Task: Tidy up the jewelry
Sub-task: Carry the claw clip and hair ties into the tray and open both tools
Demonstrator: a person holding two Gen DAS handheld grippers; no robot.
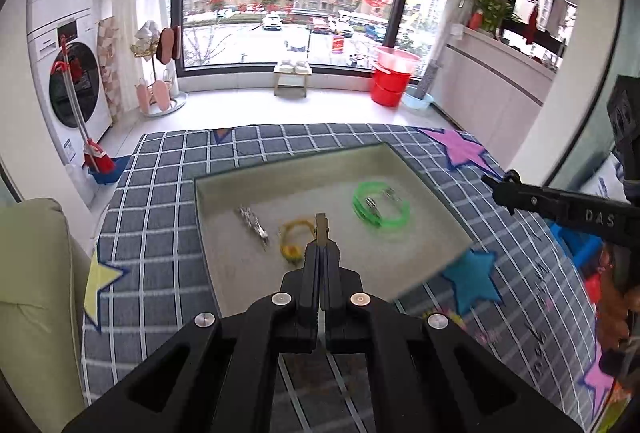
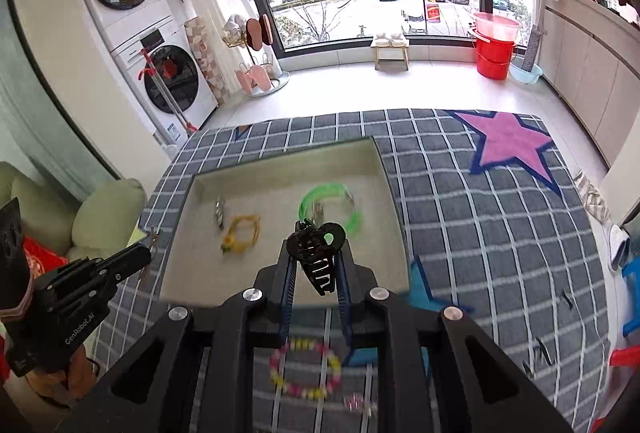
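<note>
In the left wrist view, a small tan clip (image 1: 321,229) is pinched in the narrowed left gripper (image 1: 322,233) above the tray (image 1: 224,233).

In the right wrist view, a black claw clip (image 2: 316,253) is clamped in the right gripper (image 2: 316,239); the tray's bare floor (image 2: 280,273) lies at 12 o'clock, this hand nearer.

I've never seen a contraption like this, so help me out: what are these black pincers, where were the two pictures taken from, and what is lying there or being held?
They are hand-held grippers, one in each of a person's hands, each carrying a fisheye camera looking along its fingers. One picture comes from the left gripper, shut on a small clip; the other from the right gripper, shut on a black claw hair clip. Below lies a shallow tray on a checked cloth. It holds a green bangle, a yellow bracelet and a silver piece. A beaded bracelet lies outside.
</note>
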